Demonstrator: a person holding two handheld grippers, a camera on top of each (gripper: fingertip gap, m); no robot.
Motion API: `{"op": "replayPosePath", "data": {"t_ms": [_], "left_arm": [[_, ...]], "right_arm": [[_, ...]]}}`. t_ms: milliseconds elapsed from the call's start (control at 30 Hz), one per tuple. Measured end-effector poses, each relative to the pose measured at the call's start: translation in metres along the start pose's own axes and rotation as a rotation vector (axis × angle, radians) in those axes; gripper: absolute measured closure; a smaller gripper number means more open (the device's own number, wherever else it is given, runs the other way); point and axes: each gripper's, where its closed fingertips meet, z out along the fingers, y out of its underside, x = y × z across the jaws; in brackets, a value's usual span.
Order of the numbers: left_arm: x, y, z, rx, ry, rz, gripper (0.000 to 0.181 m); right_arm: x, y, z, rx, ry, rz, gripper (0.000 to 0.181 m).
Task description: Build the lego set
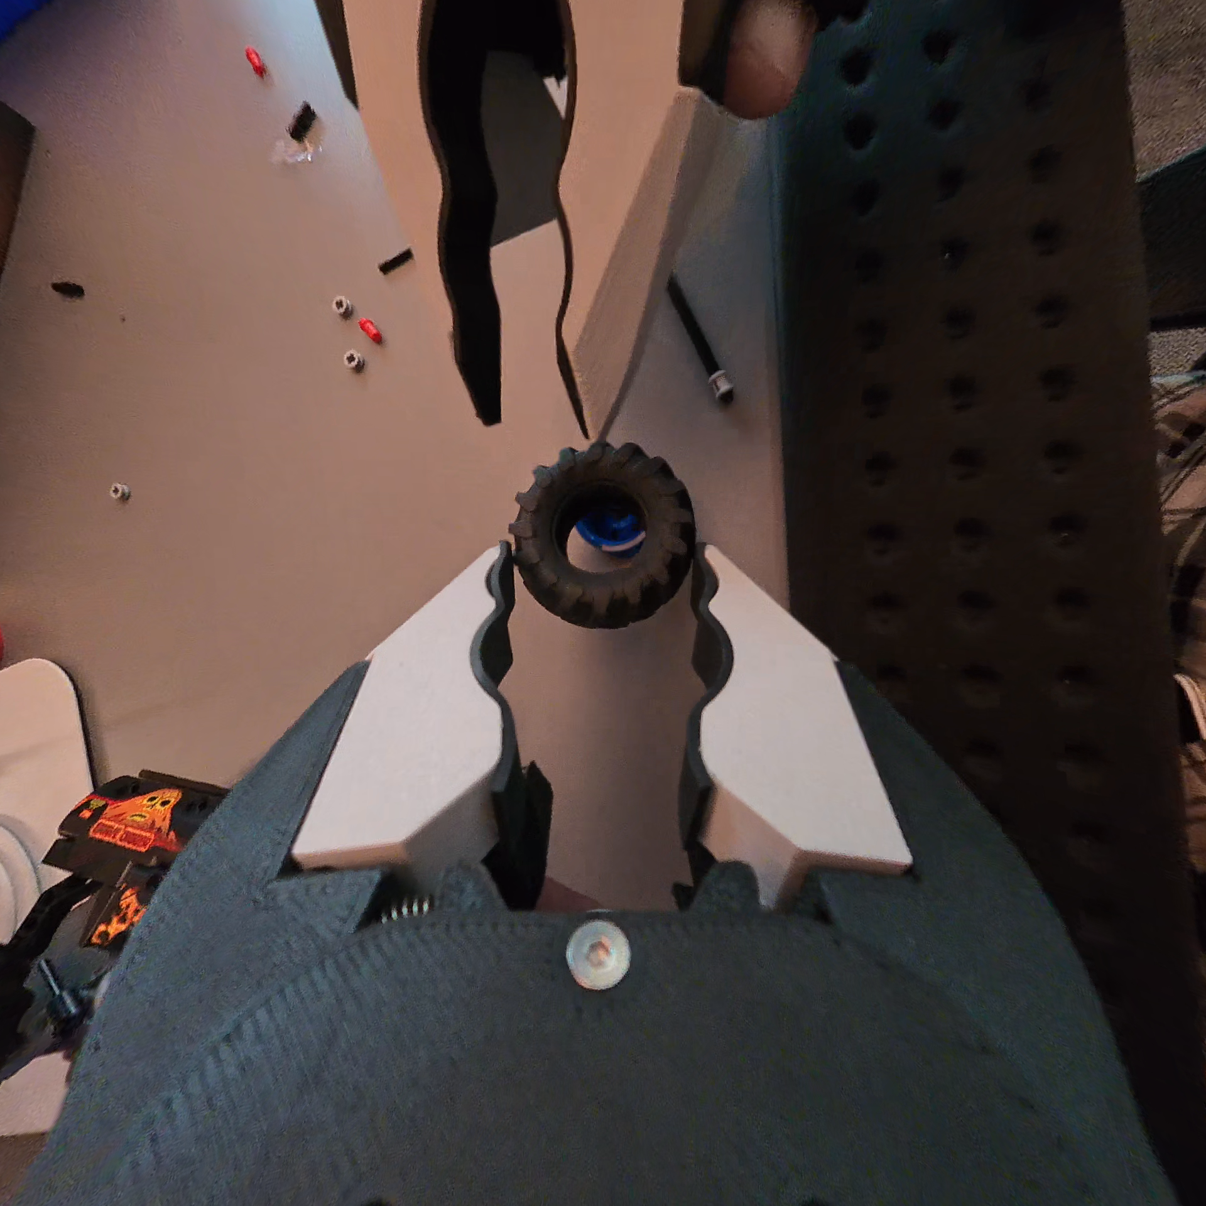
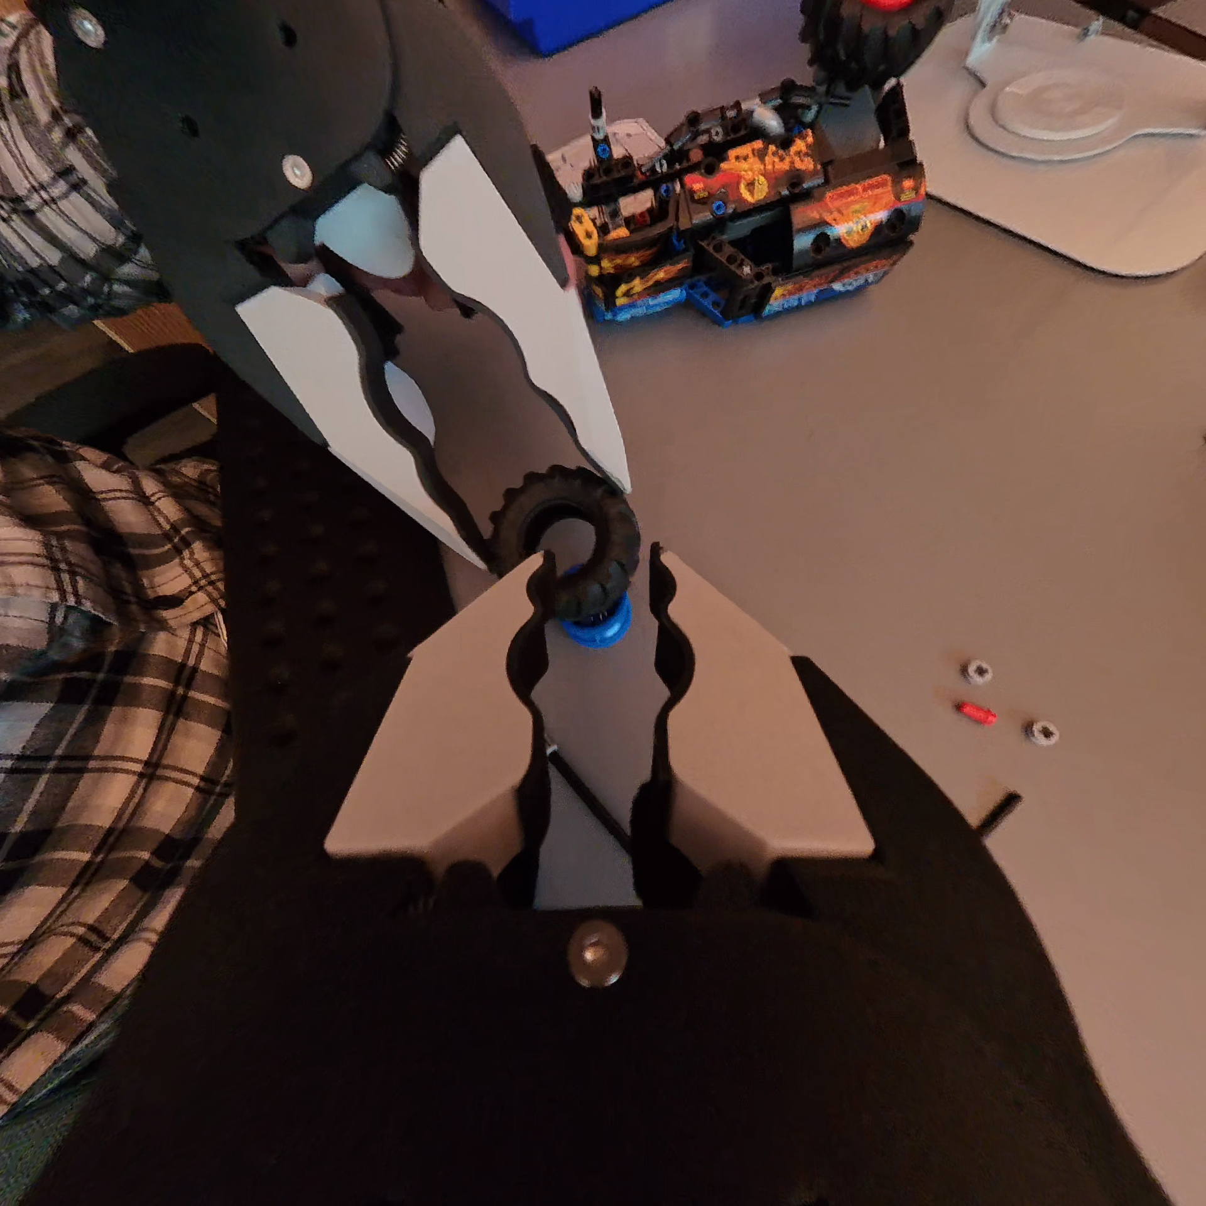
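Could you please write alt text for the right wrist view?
Two hand-held grippers meet over a black rubber tyre and blue wheel hub: the left hand-held gripper grips the tyre. Behind sits a flame-decorated Lego vehicle.

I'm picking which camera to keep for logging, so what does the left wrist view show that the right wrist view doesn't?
Only the left wrist view: a black axle with a grey end beside the right claw, and more loose parts, including a second red pin.

Only the right wrist view: the whole truck body with a big wheel above it, and a plaid sleeve.

Both: the tire between the left claw tips, the blue rim at the right claw, and a red pin between two grey bushes.
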Motion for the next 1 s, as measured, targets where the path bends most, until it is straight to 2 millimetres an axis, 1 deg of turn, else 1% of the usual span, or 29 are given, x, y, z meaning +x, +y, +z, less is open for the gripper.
{"op": "replayPosePath", "data": {"t_ms": [100, 233, 267, 367, 433, 467, 667, 867, 1000], "left_arm": [[0.0, -0.004, 0.002, 0.029, -0.017, 0.014, 0.128], [0.001, -0.014, 0.004, 0.094, -0.034, 0.033, 0.128], [0.003, -0.013, 0.005, 0.092, -0.026, 0.032, 0.128], [0.0, -0.007, 0.012, 0.066, -0.069, 0.059, 0.128], [0.001, -0.005, 0.016, 0.08, -0.061, 0.036, 0.128], [0.001, -0.006, 0.016, 0.088, -0.056, 0.018, 0.128], [0.001, -0.005, 0.017, 0.097, -0.051, 0.008, 0.128], [-0.003, -0.002, 0.021, 0.113, -0.064, -0.058, 0.127], [-0.004, -0.001, 0.024, 0.127, -0.083, -0.094, 0.126]], "right_arm": [[0.002, 0.009, -0.005, -0.025, 0.0, 0.02, 0.154], [0.0, 0.019, -0.003, -0.06, -0.001, 0.033, 0.151], [-0.001, 0.019, -0.002, -0.057, -0.004, 0.033, 0.151], [-0.003, 0.017, -0.001, -0.051, -0.009, 0.027, 0.152], [-0.003, 0.021, 0.002, -0.078, -0.011, 0.019, 0.161], [-0.002, 0.024, 0.004, -0.092, 0.0, 0.009, 0.161], [0.006, 0.025, 0.005, -0.113, 0.031, -0.006, 0.174], [0.013, 0.023, 0.01, -0.175, 0.095, -0.056, 0.175], [0.015, 0.022, 0.013, -0.221, 0.144, -0.108, 0.166]]}}
